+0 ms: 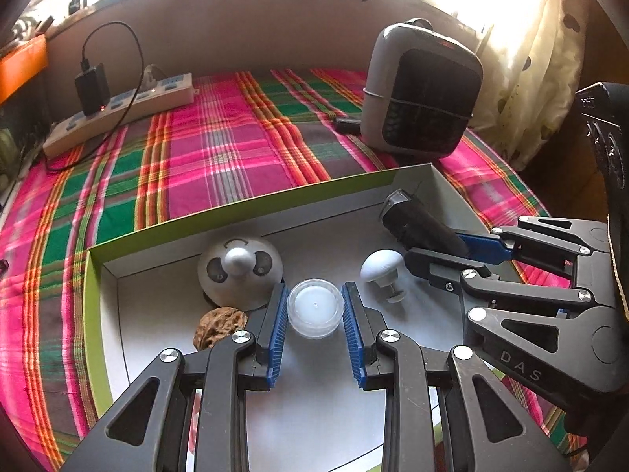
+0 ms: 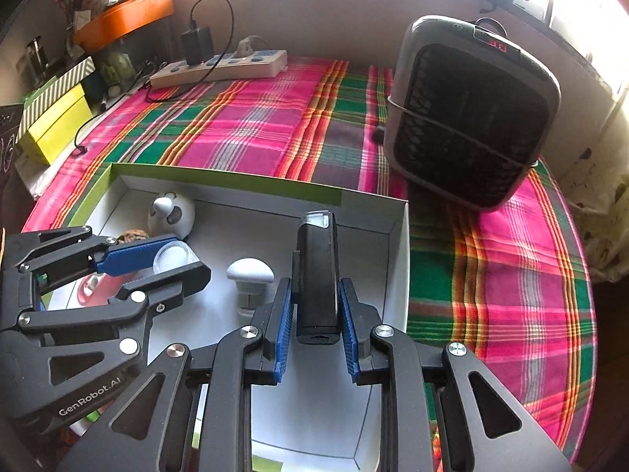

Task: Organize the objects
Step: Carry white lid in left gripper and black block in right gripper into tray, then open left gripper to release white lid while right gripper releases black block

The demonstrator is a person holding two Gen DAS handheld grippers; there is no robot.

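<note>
The left gripper (image 1: 314,310) pinched a small clear round container (image 1: 315,307), low over the floor of the white box (image 1: 243,206). At about two o'clock from it, the right gripper (image 2: 316,314) clamped a black rectangular device (image 2: 317,275) whose long axis ran toward twelve o'clock, along the fingers. Between the two stood a white mushroom-shaped knob (image 1: 382,265); a release would likely set both items down inside the box.
</note>
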